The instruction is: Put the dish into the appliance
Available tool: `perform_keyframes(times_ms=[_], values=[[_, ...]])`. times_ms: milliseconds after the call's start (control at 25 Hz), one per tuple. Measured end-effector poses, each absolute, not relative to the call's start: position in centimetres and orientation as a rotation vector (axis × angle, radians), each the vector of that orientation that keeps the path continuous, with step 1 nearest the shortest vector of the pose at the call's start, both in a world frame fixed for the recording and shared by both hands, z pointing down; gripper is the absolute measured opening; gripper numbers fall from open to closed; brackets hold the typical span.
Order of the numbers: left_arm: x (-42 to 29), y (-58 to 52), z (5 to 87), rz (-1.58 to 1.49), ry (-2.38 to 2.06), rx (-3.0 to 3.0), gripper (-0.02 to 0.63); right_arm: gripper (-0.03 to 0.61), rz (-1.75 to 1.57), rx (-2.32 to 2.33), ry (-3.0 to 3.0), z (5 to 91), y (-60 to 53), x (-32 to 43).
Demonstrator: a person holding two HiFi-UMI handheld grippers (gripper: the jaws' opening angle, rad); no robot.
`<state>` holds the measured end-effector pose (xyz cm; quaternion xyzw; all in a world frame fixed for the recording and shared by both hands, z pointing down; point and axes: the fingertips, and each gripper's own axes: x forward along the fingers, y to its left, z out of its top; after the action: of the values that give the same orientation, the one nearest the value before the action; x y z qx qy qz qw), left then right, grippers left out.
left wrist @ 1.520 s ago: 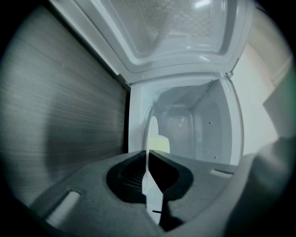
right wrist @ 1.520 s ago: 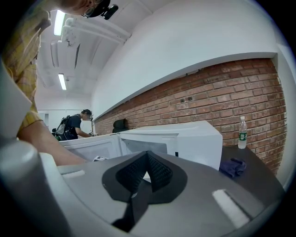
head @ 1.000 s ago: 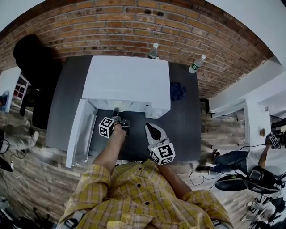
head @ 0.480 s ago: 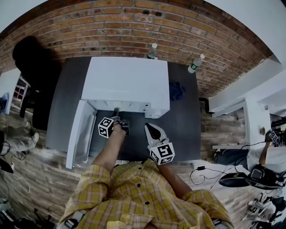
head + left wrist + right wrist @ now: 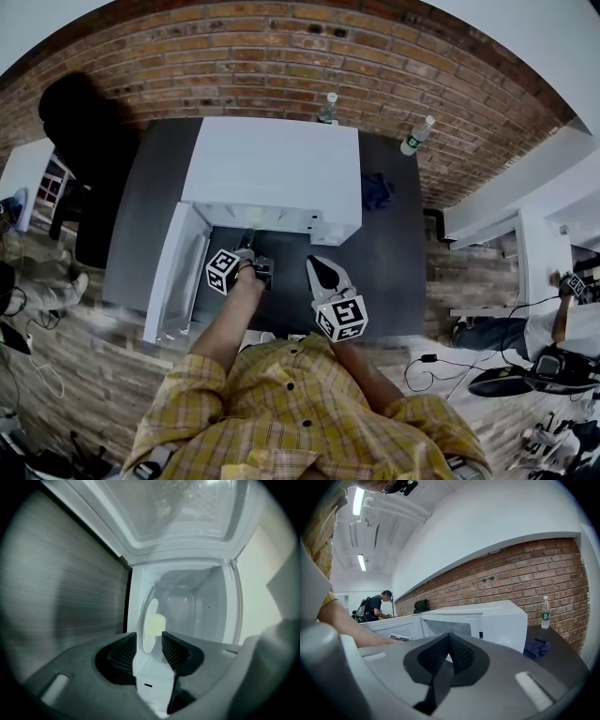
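Left tongs are closing on nothing, the dish sitting released just beyond their tips inside the open appliance. Right tongs are idling clenched and empty beside them. Placement is looking complete.

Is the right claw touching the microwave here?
Apart. The head view shows a strip of dark table between the right claw and the microwave front edge.

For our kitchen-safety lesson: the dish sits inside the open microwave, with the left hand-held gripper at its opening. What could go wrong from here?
1. The left hand-held gripper's jaws are closing on nothing, and the dish lies just beyond them. They might catch its rim and drag it out.
2. Backing out, it may bump the open microwave door.
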<state>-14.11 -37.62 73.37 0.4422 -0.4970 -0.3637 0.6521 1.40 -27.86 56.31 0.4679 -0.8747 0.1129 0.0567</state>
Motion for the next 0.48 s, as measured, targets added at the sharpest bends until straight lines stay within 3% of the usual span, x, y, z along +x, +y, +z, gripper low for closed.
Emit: perform_keyframes(times_ms=[400, 480], values=[[-14.7, -33.4, 69.2, -0.825, -1.046, 1.228, 0.000, -0.002, 0.338, 1.407, -2.665, 56.4, -26.1, 0.7], [-14.6, -32.2, 68.9, -0.811, -1.046, 1.257, 0.000, -0.002, 0.336, 1.408, -2.669, 56.2, -25.9, 0.6]])
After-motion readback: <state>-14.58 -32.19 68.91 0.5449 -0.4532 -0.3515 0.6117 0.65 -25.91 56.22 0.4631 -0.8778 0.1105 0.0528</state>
